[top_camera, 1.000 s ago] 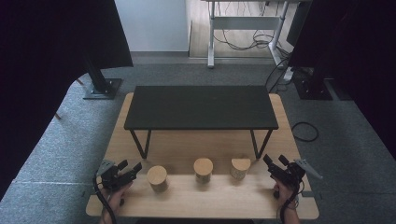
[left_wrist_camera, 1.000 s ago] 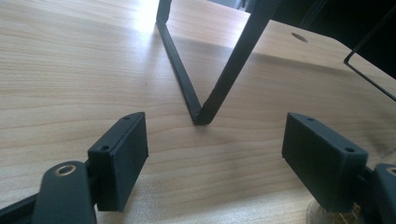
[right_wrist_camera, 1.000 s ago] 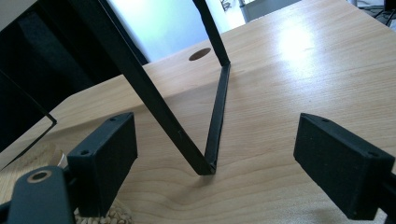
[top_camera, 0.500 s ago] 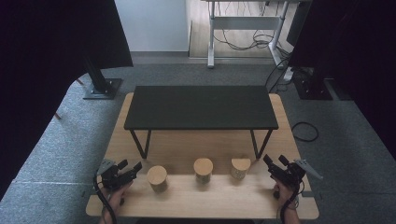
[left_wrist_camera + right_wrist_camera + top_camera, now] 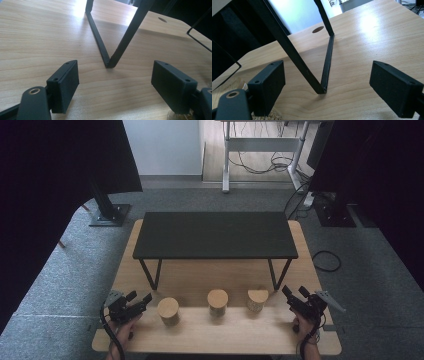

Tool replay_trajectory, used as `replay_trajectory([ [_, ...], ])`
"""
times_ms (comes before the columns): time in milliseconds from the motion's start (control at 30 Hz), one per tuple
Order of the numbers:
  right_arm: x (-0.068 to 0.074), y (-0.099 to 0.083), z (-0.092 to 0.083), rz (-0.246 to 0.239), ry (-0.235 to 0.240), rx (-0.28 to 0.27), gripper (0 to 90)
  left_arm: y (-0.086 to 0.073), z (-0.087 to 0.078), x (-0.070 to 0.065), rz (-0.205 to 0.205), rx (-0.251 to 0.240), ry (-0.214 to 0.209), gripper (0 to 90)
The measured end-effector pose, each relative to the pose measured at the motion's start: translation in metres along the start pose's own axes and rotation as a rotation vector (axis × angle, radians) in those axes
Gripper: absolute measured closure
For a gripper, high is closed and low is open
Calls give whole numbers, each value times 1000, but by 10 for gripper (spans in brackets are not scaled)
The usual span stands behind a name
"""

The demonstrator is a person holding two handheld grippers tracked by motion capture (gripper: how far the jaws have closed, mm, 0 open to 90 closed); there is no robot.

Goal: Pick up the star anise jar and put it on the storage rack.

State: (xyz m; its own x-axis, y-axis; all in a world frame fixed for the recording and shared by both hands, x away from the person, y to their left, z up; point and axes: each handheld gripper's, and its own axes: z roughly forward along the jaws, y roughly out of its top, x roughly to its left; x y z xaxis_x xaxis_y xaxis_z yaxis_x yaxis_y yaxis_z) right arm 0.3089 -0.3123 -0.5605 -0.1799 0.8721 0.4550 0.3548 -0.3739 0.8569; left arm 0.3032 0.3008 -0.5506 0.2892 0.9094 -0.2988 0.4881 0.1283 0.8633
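Jars (image 5: 218, 302): three, wooden-lidded | table (image 5: 200, 335) front | contents unclear

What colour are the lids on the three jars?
Light wood, as on the left jar's lid; the high view shows them best.

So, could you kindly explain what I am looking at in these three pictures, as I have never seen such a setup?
A person sits at a wooden table with a hand-held two-jaw tool in each hand: the left gripper and the right gripper. The high view comes from a camera above, looking down. The other two come from small cameras riding on each gripper, looking out between its black jaws. On the table stands a low black shelf on thin metal legs, with three jars in a row before it: left jar, middle jar, right jar. Both grippers are open and hold nothing.
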Motion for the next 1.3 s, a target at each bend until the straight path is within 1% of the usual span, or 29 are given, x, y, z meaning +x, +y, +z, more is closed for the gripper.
replay_trajectory([
  [133,0,0,0,2,2,0,126,0,0,-2,8,3,4,212],
  [300,0,0,0,1,0,0,126,0,0,-1,0,2,-2,210],
  [400,0,0,0,3,-1,-1,126,-1,-2,-2,4,-4,9,210],
  [600,0,0,0,4,-3,-1,127,-2,-8,-5,11,-8,-1,206],
  [800,-1,0,0,7,-4,-3,127,-2,-22,-4,0,-19,-30,202],
  [867,-1,0,0,8,-5,-4,127,-2,-27,-4,14,-18,-42,199],
  [933,-1,0,0,9,-5,-4,127,-2,-32,-4,30,-18,-22,183],
  [1000,-1,0,0,10,-7,-4,127,-3,-38,-3,26,-22,-24,183],
  [1033,-1,0,0,10,-7,-4,127,-3,-38,-3,26,-22,-24,184],
  [1100,-1,0,0,11,-9,-4,128,-6,-44,-3,38,-15,-25,183],
  [1167,-1,0,0,13,-11,-4,128,-8,-49,-3,55,-9,-29,182],
  [1300,-1,0,0,13,-17,-5,128,-11,-55,-3,64,-9,-48,182],
])
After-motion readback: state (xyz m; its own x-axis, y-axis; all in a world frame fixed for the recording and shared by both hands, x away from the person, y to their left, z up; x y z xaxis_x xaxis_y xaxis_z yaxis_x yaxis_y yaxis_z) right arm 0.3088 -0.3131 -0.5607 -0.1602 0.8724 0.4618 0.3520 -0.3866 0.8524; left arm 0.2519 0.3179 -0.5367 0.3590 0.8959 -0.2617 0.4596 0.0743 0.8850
